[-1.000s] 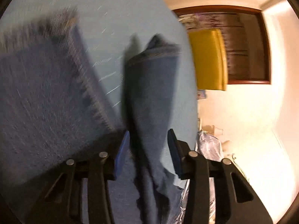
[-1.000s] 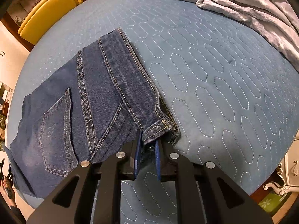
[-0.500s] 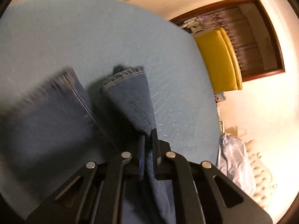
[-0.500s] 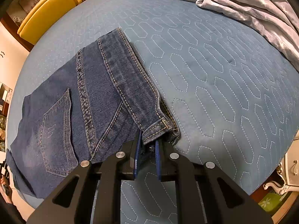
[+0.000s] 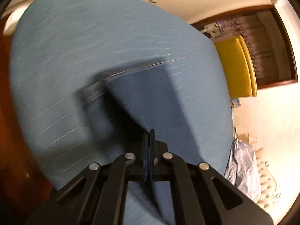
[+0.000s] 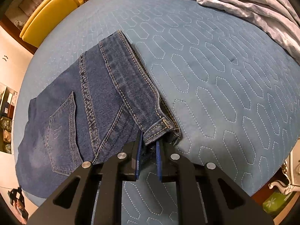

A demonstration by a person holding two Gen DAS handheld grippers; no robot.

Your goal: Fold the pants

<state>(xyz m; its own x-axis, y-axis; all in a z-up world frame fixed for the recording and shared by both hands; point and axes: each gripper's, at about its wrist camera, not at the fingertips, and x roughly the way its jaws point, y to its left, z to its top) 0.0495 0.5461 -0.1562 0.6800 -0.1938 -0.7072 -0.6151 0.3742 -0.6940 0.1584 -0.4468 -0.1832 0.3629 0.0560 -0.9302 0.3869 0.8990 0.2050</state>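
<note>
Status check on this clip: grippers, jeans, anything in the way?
Left hand-held gripper shut on jeans leg. Right hand-held gripper clamps jeans waistband on blue bedspread. Nothing obstructing; grey blanket lies apart.

left gripper (image 5: 149,136): blue-padded fingers pressed together with no gap showing, a thin edge of denim pinched between the pads; black linkage arms fanned toward the camera; view motion-blurred; right gripper (image 6: 148,144): fingers (image 6: 139,155) set a little apart, closed on the bunched waistband corner of the jeans (image 6: 90,101); tips low, near the bed surface
</note>
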